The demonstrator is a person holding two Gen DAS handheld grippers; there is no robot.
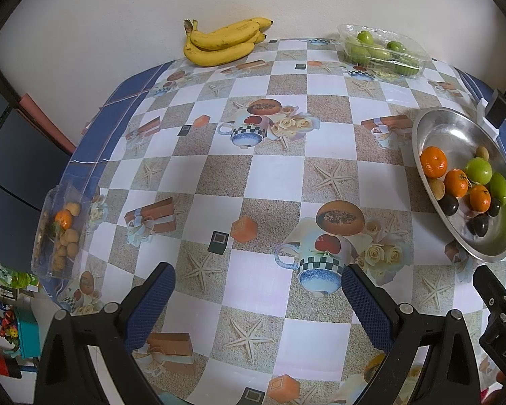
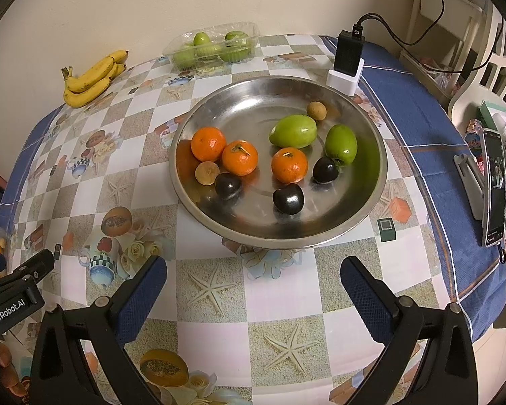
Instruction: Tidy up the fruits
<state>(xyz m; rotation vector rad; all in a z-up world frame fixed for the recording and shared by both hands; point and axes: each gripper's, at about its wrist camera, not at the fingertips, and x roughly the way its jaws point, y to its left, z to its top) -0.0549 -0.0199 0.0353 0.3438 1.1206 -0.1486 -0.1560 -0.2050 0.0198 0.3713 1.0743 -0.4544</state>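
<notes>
A steel bowl [image 2: 239, 101] stands in front of my right gripper [image 2: 253, 281], which is open and empty above the tablecloth. The bowl holds three oranges [image 2: 240, 157], two green fruits [image 2: 292, 131], three dark plums [image 2: 288, 198] and two small brown longans [image 2: 206, 172]. The bowl also shows in the left wrist view [image 1: 452, 128] at the right. My left gripper [image 1: 258, 285] is open and empty over the middle of the table. A banana bunch [image 1: 221, 42] lies at the far edge. A clear box of green fruits [image 1: 381, 49] stands far right. A clear box [image 1: 59, 233] with longans and an orange sits at the left edge.
A black charger on a white stand [image 2: 347, 60] stands behind the bowl. A phone on a holder [image 2: 494, 185] is at the table's right side. The wall runs right behind the table. The table's left edge drops off beside the longan box.
</notes>
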